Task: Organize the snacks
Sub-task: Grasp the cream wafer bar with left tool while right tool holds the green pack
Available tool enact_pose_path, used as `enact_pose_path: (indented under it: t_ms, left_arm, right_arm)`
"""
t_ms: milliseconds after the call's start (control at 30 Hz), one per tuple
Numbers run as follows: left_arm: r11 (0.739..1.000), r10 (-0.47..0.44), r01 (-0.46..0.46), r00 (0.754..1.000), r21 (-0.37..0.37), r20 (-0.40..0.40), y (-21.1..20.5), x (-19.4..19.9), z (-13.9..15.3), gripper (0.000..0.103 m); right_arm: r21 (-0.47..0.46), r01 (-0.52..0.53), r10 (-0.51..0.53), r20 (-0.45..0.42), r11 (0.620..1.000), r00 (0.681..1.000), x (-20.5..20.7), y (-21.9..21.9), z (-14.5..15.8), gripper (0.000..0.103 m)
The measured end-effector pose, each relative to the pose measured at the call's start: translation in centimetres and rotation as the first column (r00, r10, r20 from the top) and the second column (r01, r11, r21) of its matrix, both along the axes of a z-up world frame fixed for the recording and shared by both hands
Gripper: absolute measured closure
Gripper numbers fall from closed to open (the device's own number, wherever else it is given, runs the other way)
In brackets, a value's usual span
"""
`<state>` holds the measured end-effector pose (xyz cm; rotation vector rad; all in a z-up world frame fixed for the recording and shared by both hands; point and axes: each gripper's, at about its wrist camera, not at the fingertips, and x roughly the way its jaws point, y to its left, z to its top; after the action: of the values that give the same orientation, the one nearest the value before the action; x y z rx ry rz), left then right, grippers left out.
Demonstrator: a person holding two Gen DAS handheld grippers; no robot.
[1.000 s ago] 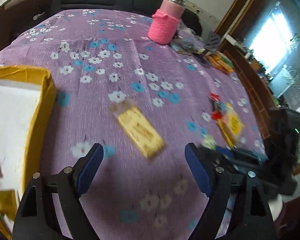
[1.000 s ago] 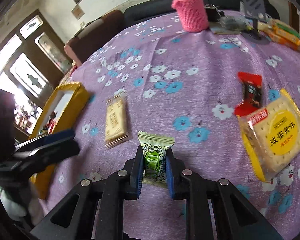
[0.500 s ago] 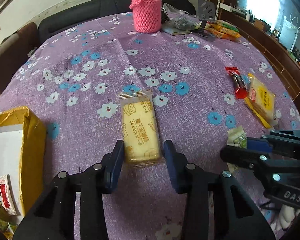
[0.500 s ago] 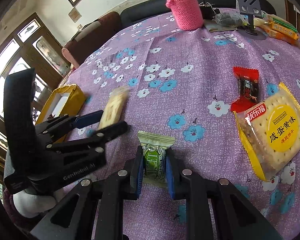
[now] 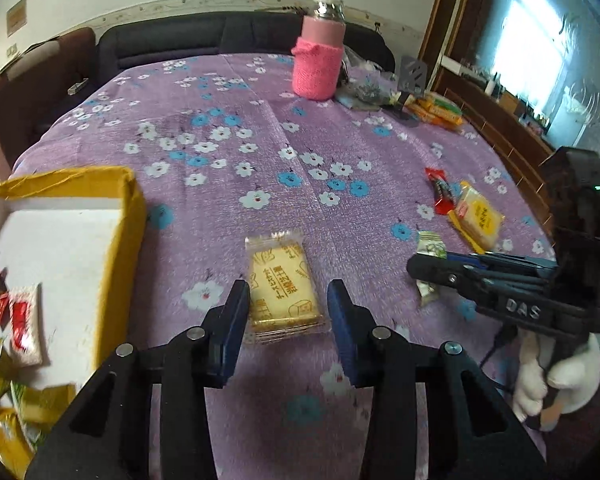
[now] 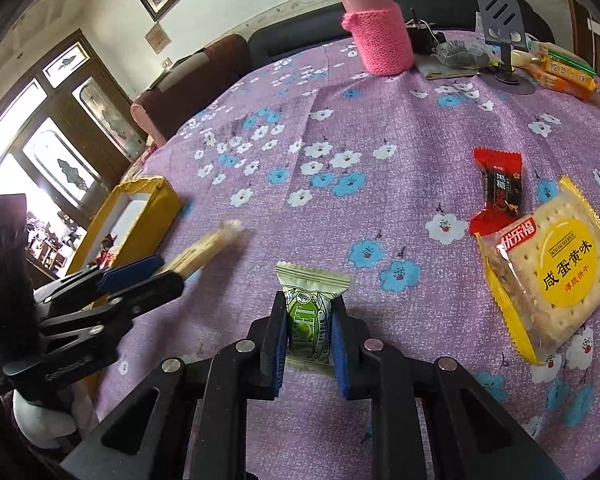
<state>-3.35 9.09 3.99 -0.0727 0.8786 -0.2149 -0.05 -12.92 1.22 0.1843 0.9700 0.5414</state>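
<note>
left hand-held gripper (image 5: 286, 316): we see black scissor-like arms, silver round screws at the joints and blue pads (image 5: 233, 320) on the inner faces.
right hand-held gripper (image 6: 310, 336): we see the same build, black arms, silver screws, blue ribbed pads (image 6: 337, 354).
markings: we read raised letters "DAS" on the right body, raised lettering on the left body.
glove (image 5: 540, 376): we note white fabric on the right hand.
cable: a thin dark lead beside that glove.

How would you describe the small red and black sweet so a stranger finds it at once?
Start at the purple flowered tablecloth. Beside the large yellow cracker packet lies the small red and black wrapped sweet, touching the packet's corner. It alone has red twisted ends and a dark middle.
</note>
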Motion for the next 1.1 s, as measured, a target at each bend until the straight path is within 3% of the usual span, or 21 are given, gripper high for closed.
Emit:
enact_pose_path:
  t_ms: [133, 233, 333, 467, 600, 633, 667, 700, 833, 933, 1033, 1100]
  left_arm:
    - [0.995, 0.038, -0.039, 0.999, -0.097, -0.008, 2.7, -2.8, 0.4, 0.065]
    - [0.993, 0.011, -0.017, 0.998, -0.118, -0.056, 2.5, -3.4, -0.7, 0.065]
    - [0.998, 0.006, -0.012, 0.996, -0.067, -0.089, 1.7, -3.2, -1.9, 0.061]
    - [1.0, 0.004, -0.006, 0.995, -0.02, -0.101, 0.6, -2.5, -2.9, 0.044]
    - [0.997, 0.02, -0.014, 0.997, 0.081, -0.069, -0.6, -0.8, -3.5, 0.043]
    - [0.993, 0.02, -0.013, 0.998, 0.115, -0.058, -1.0, -0.6, -3.7, 0.046]
    - [0.991, 0.021, -0.014, 0.999, 0.135, -0.048, -1.3, -0.7, -3.7, 0.062]
    - [0.988, 0.019, -0.012, 0.999, 0.154, -0.041, -1.5, -0.9, -3.6, 0.071]
    - [0.995, 0.003, 0.001, 0.999, 0.096, -0.044, -0.2, -2.2, -2.7, 0.072]
    - [0.999, 0.047, -0.047, 0.999, -0.016, -0.022, 2.5, -3.9, -1.2, 0.072]
    - [0.983, 0.115, -0.111, 0.993, -0.144, 0.022, 6.4, -6.5, 1.0, 0.072]
    - [0.97, 0.168, -0.157, 0.985, -0.183, 0.041, 9.1, -8.2, 2.0, 0.072]
  right_arm:
    - [0.017, -0.011, 0.011, 0.013, 1.0, 1.0, -0.3, 0.2, 0.3, 0.083]
    - [0.014, -0.018, 0.018, -0.003, 1.0, 1.0, -0.4, 0.6, -0.1, 0.083]
    - [0.002, -0.021, 0.021, -0.005, 1.0, 1.0, -0.5, 1.1, -0.3, 0.083]
    - [-0.002, -0.017, 0.017, 0.005, 1.0, 1.0, -0.7, 1.2, -0.2, 0.083]
    - [-0.006, -0.029, 0.029, 0.003, 1.0, 1.0, -0.7, 1.5, -0.3, 0.083]
    - [-0.006, -0.032, 0.032, 0.004, 0.999, 0.999, -0.8, 1.5, -0.3, 0.083]
    - [-0.006, -0.034, 0.034, 0.005, 0.999, 0.999, -0.8, 1.6, -0.3, 0.083]
    - [-0.002, -0.038, 0.038, 0.006, 0.999, 0.999, -0.9, 1.7, -0.2, 0.083]
    - [0.046, -0.057, 0.057, -0.012, 0.997, 0.998, -0.7, 1.6, -0.3, 0.083]
    - [0.059, -0.06, 0.061, -0.015, 0.996, 0.998, -0.7, 1.6, -0.4, 0.083]
    - [0.084, -0.07, 0.071, -0.014, 0.994, 0.997, -0.9, 1.8, -0.3, 0.083]
    - [0.129, -0.072, 0.077, -0.039, 0.989, 0.996, -1.0, 2.1, -0.1, 0.083]
